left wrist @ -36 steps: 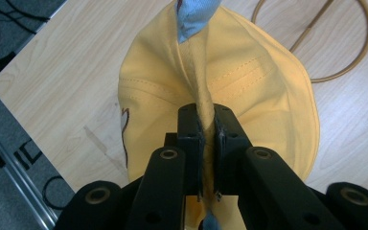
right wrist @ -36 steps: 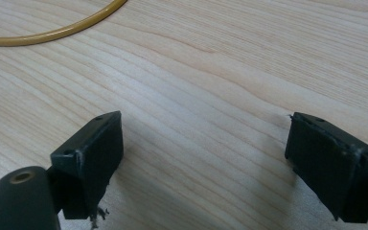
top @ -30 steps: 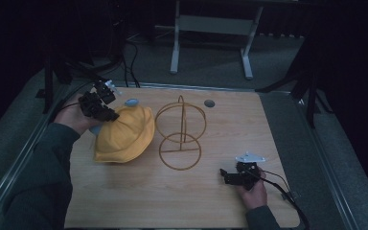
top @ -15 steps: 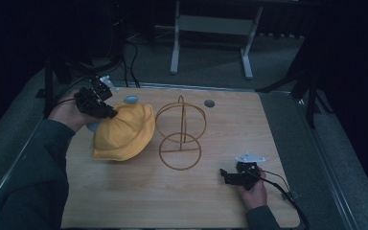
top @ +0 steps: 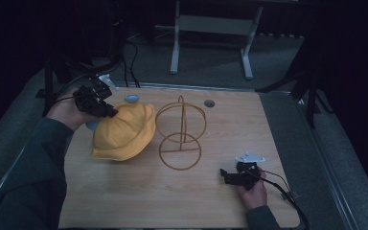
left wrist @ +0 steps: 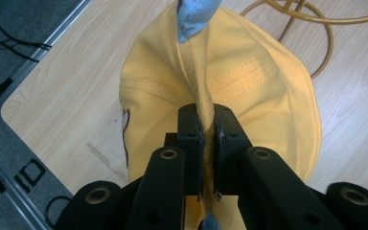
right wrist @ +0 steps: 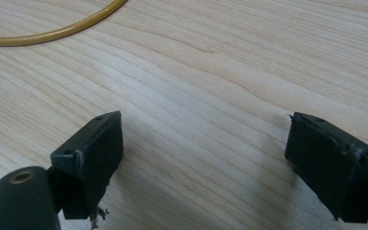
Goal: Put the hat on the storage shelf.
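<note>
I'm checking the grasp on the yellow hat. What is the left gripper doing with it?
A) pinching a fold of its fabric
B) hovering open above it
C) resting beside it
A: in the left gripper view the left gripper has its jaws clamped on a raised fold of the yellow hat.

Wire stand (top: pixel 180 136) just beside yellow hat (top: pixel 123 132), bare table (top: pixel 230 124) right of stand
</note>
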Action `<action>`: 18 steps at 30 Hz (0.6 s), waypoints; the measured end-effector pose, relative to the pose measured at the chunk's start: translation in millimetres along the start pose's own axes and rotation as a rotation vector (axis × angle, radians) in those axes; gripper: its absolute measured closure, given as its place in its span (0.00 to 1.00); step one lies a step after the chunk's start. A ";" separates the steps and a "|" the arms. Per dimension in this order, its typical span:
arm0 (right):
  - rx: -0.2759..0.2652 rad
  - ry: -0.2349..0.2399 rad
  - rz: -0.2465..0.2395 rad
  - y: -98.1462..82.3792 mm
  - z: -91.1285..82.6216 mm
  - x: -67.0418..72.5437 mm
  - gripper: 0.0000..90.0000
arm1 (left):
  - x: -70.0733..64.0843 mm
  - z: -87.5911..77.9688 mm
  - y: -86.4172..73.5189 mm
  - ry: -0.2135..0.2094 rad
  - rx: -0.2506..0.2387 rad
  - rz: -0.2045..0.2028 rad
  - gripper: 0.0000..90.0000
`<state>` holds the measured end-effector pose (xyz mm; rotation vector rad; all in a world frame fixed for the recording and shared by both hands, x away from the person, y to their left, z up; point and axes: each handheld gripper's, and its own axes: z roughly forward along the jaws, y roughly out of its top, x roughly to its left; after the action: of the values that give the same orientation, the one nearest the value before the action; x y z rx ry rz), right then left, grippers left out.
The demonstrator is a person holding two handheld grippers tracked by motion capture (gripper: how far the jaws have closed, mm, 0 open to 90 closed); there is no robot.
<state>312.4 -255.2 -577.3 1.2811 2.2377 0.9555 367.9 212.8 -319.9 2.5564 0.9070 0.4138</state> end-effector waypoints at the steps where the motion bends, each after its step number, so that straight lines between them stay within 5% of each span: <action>1: 0.000 0.000 0.000 0.0 0.0 0.0 0.14 | 0.2 -1.0 0.1 -0.001 -0.002 0.001 0.93; 18: 0.000 0.000 0.000 0.0 0.0 0.0 0.14 | 4.6 -14.9 3.6 -0.011 -0.052 -0.004 0.93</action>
<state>312.4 -255.2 -577.3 1.2815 2.2378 0.9554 367.3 217.2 -304.5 2.5068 0.8852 0.4159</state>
